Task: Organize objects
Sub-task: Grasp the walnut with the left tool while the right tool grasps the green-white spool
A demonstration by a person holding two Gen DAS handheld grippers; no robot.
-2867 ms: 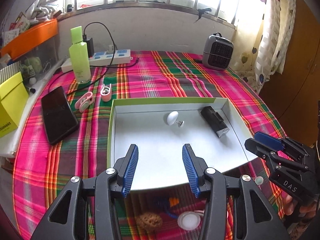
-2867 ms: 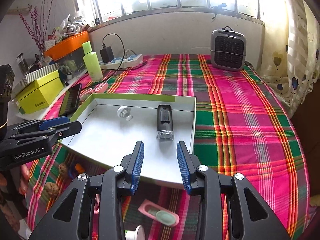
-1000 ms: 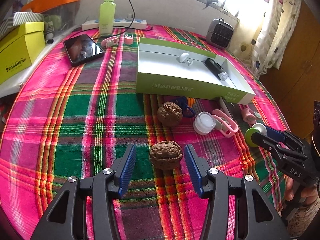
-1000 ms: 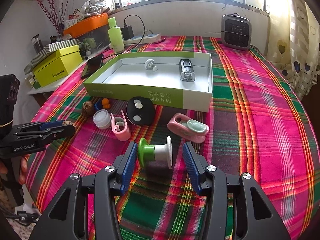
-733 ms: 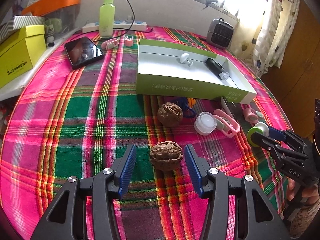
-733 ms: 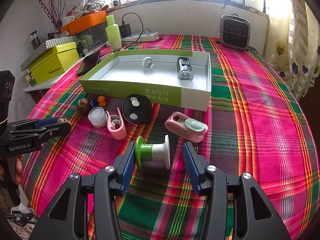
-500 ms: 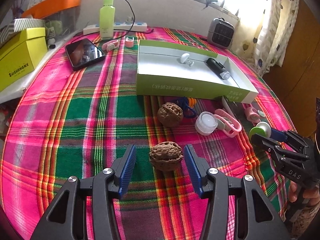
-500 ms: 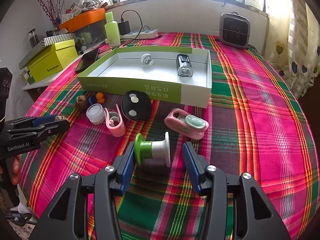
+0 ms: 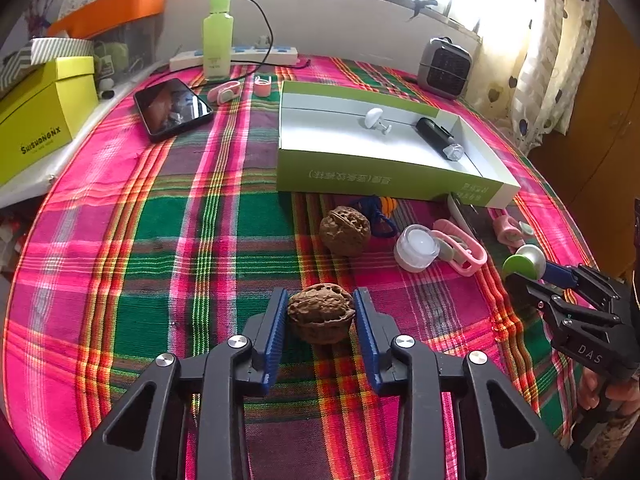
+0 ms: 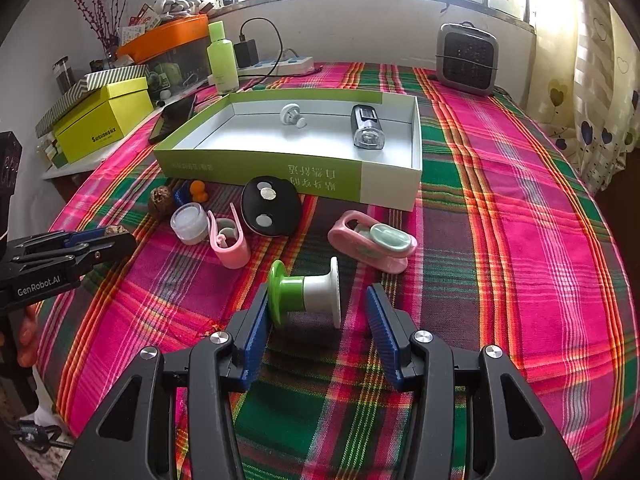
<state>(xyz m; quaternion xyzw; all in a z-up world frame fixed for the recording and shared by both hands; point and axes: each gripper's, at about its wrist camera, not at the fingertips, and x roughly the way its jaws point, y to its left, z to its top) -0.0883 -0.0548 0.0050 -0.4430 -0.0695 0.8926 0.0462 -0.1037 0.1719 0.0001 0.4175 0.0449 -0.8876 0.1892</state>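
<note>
A brown walnut (image 9: 321, 314) lies on the plaid cloth between the blue pads of my left gripper (image 9: 320, 300). Its jaws are closing, and both pads touch the nut's sides. A green-and-white spool (image 10: 306, 294) lies on its side inside my right gripper (image 10: 318, 300), which is open: the left pad is at the green flange and the right pad stands clear of the white end. The green box (image 9: 360, 176) with a white inside holds a white knob (image 9: 376, 118) and a black device (image 9: 440, 138). A second walnut (image 9: 345, 230) lies in front of the box.
In front of the box lie a white jar (image 9: 416, 248), a pink clip (image 9: 460, 250), a black disc (image 10: 272, 206) and a pink-and-mint clip (image 10: 372, 246). A phone (image 9: 172, 108), a yellow box (image 9: 36, 120), a green bottle (image 9: 217, 36) and a small heater (image 10: 466, 58) stand further back.
My left gripper's jaws have come together onto the walnut, which lay loose between them before. The right gripper stays open around the spool, unmoved.
</note>
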